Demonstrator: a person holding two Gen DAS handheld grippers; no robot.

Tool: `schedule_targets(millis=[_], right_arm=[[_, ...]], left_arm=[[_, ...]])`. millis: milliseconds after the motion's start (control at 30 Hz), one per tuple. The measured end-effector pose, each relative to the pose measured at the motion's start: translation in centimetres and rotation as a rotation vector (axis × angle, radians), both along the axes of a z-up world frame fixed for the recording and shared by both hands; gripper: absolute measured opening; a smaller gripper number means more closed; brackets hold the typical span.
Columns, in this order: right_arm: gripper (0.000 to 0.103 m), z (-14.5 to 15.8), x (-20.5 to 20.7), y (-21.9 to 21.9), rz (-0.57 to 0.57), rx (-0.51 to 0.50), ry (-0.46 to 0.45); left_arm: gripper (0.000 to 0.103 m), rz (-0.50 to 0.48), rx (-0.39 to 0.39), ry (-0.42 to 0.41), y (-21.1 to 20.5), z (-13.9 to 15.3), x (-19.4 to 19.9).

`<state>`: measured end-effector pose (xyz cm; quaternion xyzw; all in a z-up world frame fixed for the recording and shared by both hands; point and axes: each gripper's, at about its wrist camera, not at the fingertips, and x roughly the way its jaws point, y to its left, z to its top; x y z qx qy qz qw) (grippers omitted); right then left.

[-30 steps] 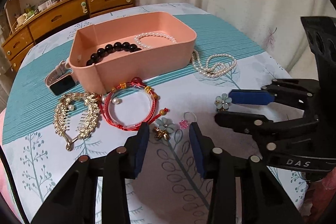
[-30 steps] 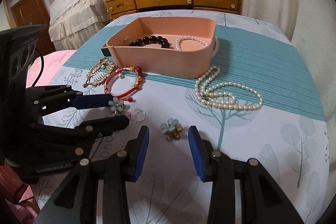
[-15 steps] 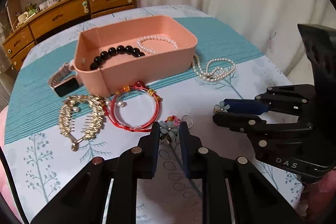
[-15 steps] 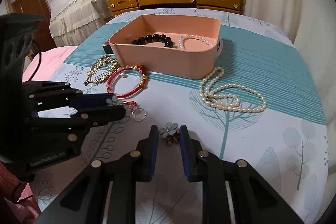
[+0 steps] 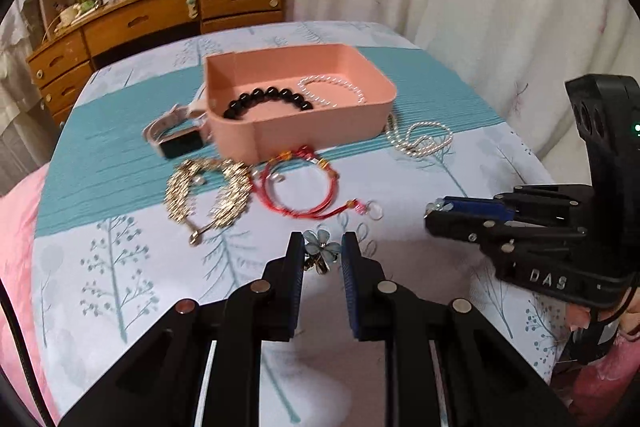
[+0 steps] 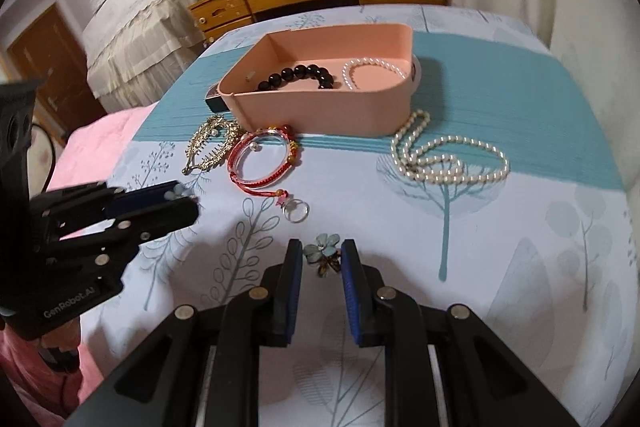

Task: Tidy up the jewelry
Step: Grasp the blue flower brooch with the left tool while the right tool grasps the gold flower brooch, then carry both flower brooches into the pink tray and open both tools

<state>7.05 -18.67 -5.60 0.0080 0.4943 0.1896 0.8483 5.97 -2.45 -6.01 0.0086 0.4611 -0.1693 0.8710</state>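
Note:
My left gripper [image 5: 320, 247] is shut on a pale blue flower earring [image 5: 325, 250], held a little above the tablecloth. My right gripper [image 6: 322, 253] is shut on a matching flower earring [image 6: 320, 247], low over the cloth. Each gripper shows in the other's view: the right gripper [image 5: 434, 215] and the left gripper [image 6: 190, 201], both with a flower at the tips. Behind stands a pink box [image 5: 304, 135] holding a black bead bracelet [image 5: 266, 101] and a pearl bracelet [image 5: 332, 87]. The pink box [image 6: 320, 111] is straight ahead in the right wrist view.
On the cloth lie a gold hair clip [image 5: 208, 191], a red cord bracelet [image 5: 298, 187], a small ring [image 6: 296, 213], a pearl necklace [image 6: 444, 159] and a watch [image 5: 176, 139]. A wooden dresser [image 5: 160, 15] and curtains stand behind the table; pink bedding [image 6: 100, 139] borders its left side.
Both grippers closed, each onto a flower earring. The left one then rose with its earring and drew back. The right gripper stayed about where it was.

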Motion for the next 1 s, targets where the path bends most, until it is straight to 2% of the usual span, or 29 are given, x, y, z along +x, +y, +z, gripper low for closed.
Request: schedule_targets(millis=[200,333,500,800,1000], right_arm=[[0.019,1.3,-0.4,0.2,-0.023,0.029,-0.019],[0.019,3.2,0.0,0.6,-0.011,0.035,-0.061],[0.019,5.5,1.6,1.0,-0.006,0.033,-0.108],[0.02,8.4,5.5,1.7,0.018,0.065,-0.167],[0.02,8.2,8.0,1.5,0.003,0.101,-0.165]], left_arm=[[0.017,0.083,-0.017,0.102,2.8,-0.3,0.9],[0.017,0.111,-0.031,0.105,4.2,0.5,1.9],[0.017,0.129,-0.008,0.069,4.7,2.6,3.5],[0.017,0.077,-0.024,-0.034,3.3,7.0,7.5],[0.017,0.073,-0.064,-0.033,2.1,6.9,11.1]])
